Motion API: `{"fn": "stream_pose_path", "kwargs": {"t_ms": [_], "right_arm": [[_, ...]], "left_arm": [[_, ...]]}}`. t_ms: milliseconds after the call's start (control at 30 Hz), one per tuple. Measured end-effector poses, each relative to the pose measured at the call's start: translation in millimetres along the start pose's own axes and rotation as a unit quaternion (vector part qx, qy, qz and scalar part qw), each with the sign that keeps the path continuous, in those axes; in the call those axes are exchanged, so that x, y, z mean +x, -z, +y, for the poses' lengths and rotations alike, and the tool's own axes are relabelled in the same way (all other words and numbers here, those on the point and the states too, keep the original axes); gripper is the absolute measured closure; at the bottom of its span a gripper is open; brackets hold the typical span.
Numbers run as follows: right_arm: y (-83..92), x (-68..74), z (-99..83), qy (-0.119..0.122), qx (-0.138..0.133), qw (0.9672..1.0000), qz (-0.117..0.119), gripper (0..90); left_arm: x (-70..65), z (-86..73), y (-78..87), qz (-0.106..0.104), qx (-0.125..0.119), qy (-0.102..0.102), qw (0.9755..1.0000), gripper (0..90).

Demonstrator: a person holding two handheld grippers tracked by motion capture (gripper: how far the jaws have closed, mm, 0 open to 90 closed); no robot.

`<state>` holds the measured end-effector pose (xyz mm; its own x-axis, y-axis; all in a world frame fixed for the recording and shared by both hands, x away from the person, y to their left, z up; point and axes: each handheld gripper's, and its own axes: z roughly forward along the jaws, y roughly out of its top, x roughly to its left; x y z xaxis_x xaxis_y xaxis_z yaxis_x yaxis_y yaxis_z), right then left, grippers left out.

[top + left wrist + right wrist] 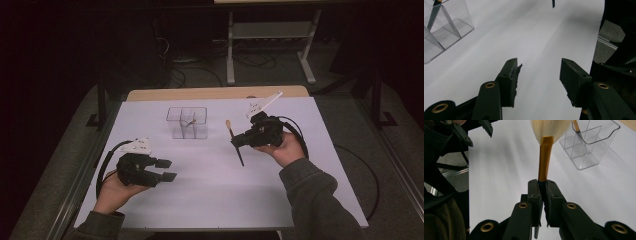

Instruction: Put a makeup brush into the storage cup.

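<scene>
Gold ferrule and pale bristles: that is the brush (545,157) we have pinched in our right gripper (239,141), its jaws clenched on the dark handle just below the gold band. From above, the brush (234,141) tilts with its bristle end pointing away from us and its dark tail slanting down toward the table, held over the right half of the white sheet (215,190). Beyond it and a little to the left stands the clear plastic holder (187,122), divided into compartments, with a second brush (575,125) standing in it; which compartment we cannot tell. Over on the other side, our left gripper (167,170) hangs low over the sheet near its left edge, well apart from the holder, jaws spread wide with only bare sheet between them. Under the sheet we see the wooden table (210,93), its far edge showing past the white.
</scene>
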<state>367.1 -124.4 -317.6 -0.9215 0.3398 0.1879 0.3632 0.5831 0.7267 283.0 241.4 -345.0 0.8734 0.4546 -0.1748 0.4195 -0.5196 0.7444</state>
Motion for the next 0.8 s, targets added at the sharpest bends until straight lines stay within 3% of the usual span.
{"fn": "stream_pose_path", "kwargs": {"t_ms": [267,800], "right_arm": [[4.6,-4.2,10.2,0.004,-0.005,1.0,-0.005,82.9],[8.4,-18.8,31.8,-0.005,-0.018,0.9998,-0.01,83.0]], "left_arm": [[-1.6,-3.8,-1.4,0.012,0.006,-0.006,0.9999,45.4],[-2.3,-11.1,-2.1,0.015,0.007,-0.003,0.9998,42.2]]}}
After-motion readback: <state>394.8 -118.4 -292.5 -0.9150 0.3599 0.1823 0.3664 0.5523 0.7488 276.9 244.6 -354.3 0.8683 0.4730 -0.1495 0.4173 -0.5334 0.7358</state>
